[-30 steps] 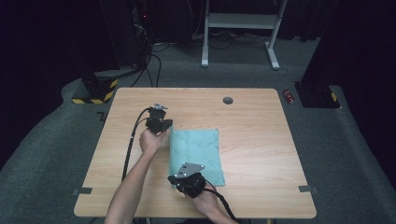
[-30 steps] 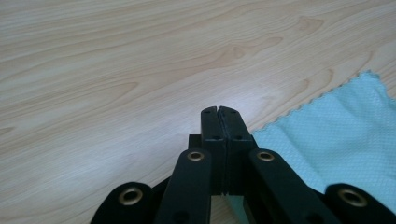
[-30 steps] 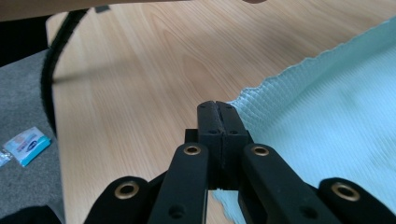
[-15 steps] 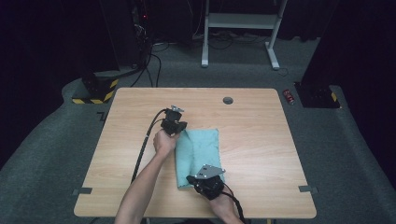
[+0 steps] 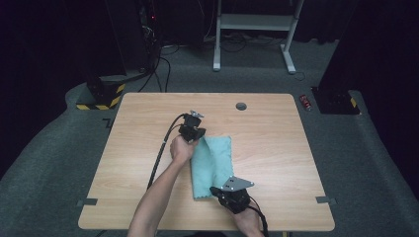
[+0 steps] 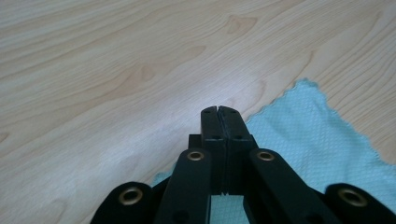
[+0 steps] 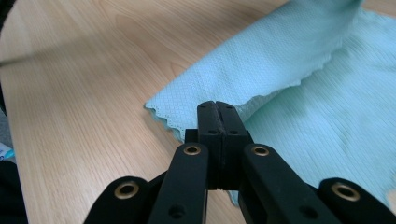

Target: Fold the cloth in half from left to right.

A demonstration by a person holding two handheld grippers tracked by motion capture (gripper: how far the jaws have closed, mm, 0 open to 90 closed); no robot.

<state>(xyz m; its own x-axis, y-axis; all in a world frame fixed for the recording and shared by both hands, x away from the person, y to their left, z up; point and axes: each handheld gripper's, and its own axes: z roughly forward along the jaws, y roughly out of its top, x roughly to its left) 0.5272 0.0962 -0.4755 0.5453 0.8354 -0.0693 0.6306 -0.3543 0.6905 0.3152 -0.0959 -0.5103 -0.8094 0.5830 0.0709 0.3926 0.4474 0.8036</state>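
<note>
A pale teal cloth (image 5: 215, 163) lies on the wooden table (image 5: 276, 148), its left part lifted and folded over toward the right. My left gripper (image 5: 196, 136) is at the cloth's far left corner, with the jaws pressed together on the cloth (image 6: 303, 135); its own view shows the left gripper (image 6: 218, 109) tips over bare wood. My right gripper (image 5: 215, 189) is at the cloth's near edge, shut on the raised layer. In its view, the right gripper (image 7: 217, 105) meets the scalloped edge of the cloth (image 7: 289, 51), with a second layer lying flat beneath.
A round cable hole (image 5: 241, 105) sits near the table's far edge. On the floor beyond are a yellow-black striped base (image 5: 101, 104), a small red object (image 5: 307, 102), cables and a white stand (image 5: 257, 29).
Both grippers have moved to the right, carrying the cloth's left edge over. The cloth now looks narrower, with one layer over the other.
</note>
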